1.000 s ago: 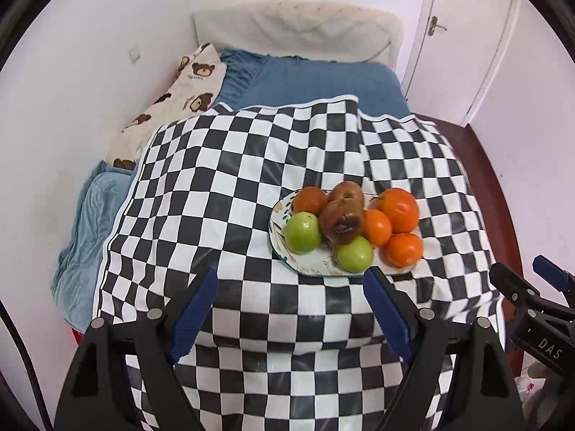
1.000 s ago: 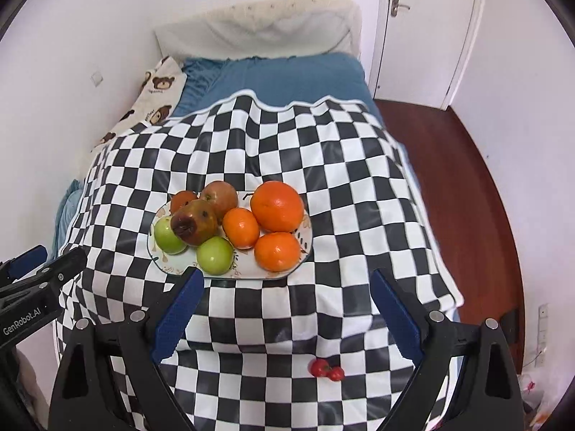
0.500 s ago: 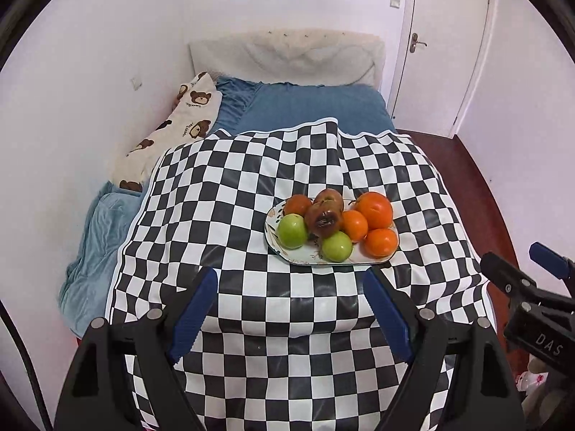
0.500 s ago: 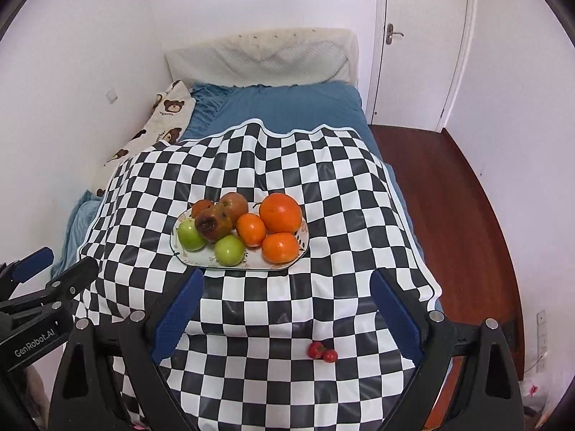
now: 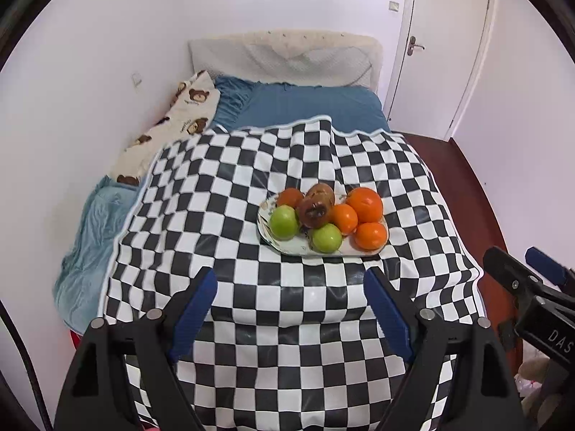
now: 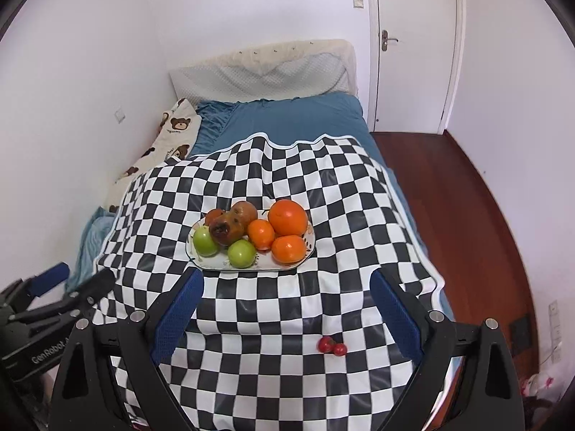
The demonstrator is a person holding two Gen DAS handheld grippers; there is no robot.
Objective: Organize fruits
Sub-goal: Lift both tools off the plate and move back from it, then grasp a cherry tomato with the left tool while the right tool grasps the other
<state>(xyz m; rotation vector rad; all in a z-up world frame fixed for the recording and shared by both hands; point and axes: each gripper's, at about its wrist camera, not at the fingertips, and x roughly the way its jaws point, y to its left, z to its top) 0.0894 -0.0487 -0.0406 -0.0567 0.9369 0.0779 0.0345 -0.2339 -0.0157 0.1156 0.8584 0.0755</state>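
Fruit plate on cloth; cherries nearer, right

White walls enclose a bed in blue sheets with a cream headboard, a bear-print pillow along the wall side, a white door and reddish wooden floor beside it.

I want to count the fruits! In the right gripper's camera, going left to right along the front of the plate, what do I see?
Left green apple → right green apple → front orange.
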